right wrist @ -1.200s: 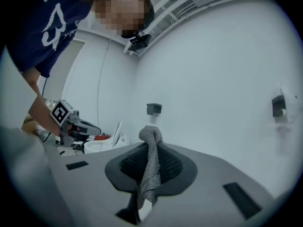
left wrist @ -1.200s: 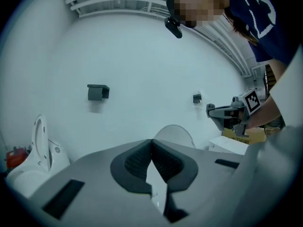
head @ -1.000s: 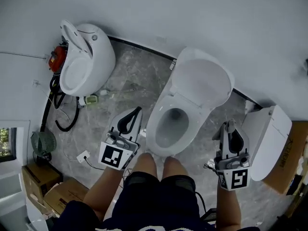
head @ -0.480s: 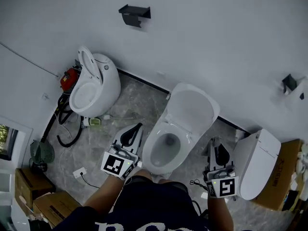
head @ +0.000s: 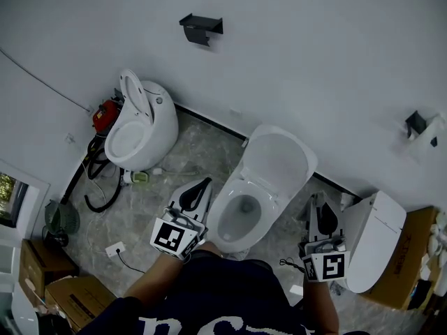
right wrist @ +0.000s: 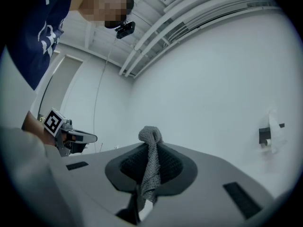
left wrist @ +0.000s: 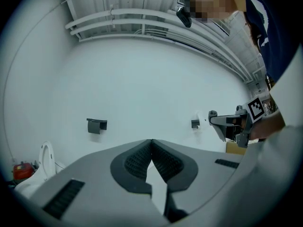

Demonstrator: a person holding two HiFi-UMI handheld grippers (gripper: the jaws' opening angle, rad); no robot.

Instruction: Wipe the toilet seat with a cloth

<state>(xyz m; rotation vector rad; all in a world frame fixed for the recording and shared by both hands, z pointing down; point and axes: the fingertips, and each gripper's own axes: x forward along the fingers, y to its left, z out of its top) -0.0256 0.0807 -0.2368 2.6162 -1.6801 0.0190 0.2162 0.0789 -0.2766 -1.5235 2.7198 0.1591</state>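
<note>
Nearest to me, my right gripper (right wrist: 149, 144) is clamped tight on the cloth (right wrist: 150, 163). It is a grey knit strip pinched between the pads, with a small bunch poking out past the tips and the rest trailing back toward my hand. My left gripper (left wrist: 151, 143) is closed too, pad against pad, with nothing in it. Both gripper views look up at bare wall, so neither tool is aimed at the work and neither sees the toilet. In the head view the left gripper (head: 200, 188) and the right gripper (head: 319, 202) flank the open toilet, one at each side of its front end, noses toward the wall. The toilet seat (head: 222, 222) lies between them and lower than both, so from the cloth hand it is to the left and down. Its long axis runs away from me toward the wall, leaning a little rightward in the picture. The left gripper looks just beside the rim and the right stands slightly further off. The cloth is in the right, though, so I judge that hand must swing in leftward and tip its nose down onto the ring's near right side. Beyond the bowl (head: 244, 204), the lid (head: 279, 160) is raised, leaning back toward the wall (head: 314, 61), clear of the seat.
</note>
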